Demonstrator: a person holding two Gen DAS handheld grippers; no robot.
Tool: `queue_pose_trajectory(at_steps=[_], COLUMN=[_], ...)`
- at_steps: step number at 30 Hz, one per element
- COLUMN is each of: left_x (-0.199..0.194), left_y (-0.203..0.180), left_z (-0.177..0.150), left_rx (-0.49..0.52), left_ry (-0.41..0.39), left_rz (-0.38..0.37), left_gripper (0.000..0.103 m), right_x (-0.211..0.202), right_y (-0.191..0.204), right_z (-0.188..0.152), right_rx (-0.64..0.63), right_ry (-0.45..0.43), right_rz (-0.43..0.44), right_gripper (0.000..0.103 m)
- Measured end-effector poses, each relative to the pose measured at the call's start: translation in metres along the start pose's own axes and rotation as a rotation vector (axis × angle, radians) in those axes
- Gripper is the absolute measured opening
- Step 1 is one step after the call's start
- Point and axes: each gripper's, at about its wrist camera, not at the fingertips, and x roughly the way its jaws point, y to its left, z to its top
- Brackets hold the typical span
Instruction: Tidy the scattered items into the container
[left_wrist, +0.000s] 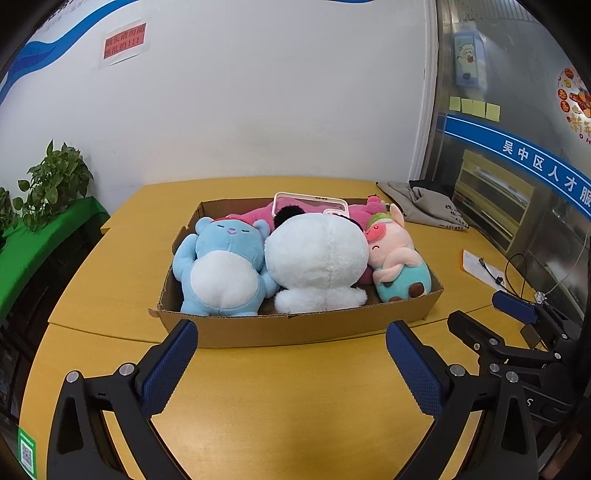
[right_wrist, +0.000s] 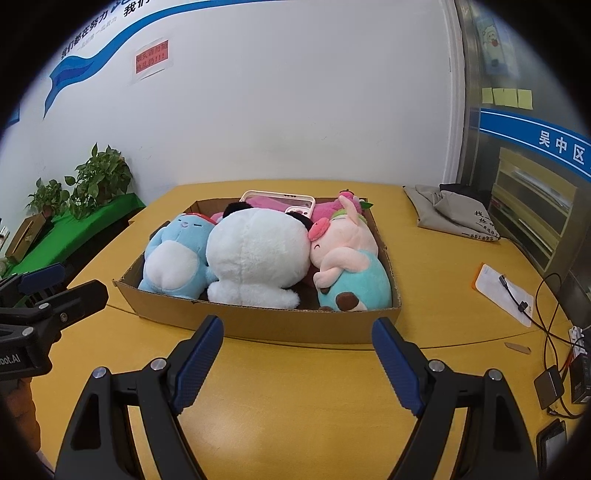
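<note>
**Box filled, both grippers empty above bare tabletop**

Little writing reads cleanly. A blue band on the glass partition at the right carries white Chinese characters, "吴中区人才服" (left_wrist: 543, 173), cut off by the frame edge. The red notice (left_wrist: 123, 41) taped to the white wall has Chinese text too blurred to read. The grey cloth bag (right_wrist: 458, 214) at the far right of the table shows dark characters too small to make out. In the right wrist view, the left gripper's body shows the fragment "oot.AI", cut by the frame edge.

The cardboard box (left_wrist: 295, 328) sits mid-table, packed. A blue bear plush (left_wrist: 221, 266) lies at its left, a white plush (left_wrist: 317, 258) in the middle with its face turned away, and a pink pig plush (left_wrist: 399, 258) at the right. They touch side by side. Behind them a pink plush (right_wrist: 332, 208) and a clear phone case (left_wrist: 310, 203) are mostly hidden.

The left gripper (left_wrist: 291, 354) stands wide with nothing between its blue pads, just short of the box's near wall. The right gripper (right_wrist: 297, 354) is likewise spread wide and empty, beside the left one.

Bare yellow table (right_wrist: 288, 406) lies under both grippers and to the left of the box. To the right lie a white paper (right_wrist: 506, 291), black cables (right_wrist: 550, 325) and a small black adapter (right_wrist: 548, 384). Potted plants (right_wrist: 99, 181) stand on a green ledge beyond the table's left edge.
</note>
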Motion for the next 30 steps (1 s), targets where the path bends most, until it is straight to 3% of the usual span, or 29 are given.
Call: queue_pose_trajectory(at_steps=[30], left_x=[0.0073], left_y=[-0.0055], left_z=[-0.0086], left_rx=[0.008], left_ry=[0.023], left_rz=[-0.015], left_gripper=[0.103], right_x=[0.0061], right_y=[0.0049], right_z=[-0.0051], right_rx=[0.007], right_ry=[0.025], right_rz=[-0.006], right_gripper=[0.083])
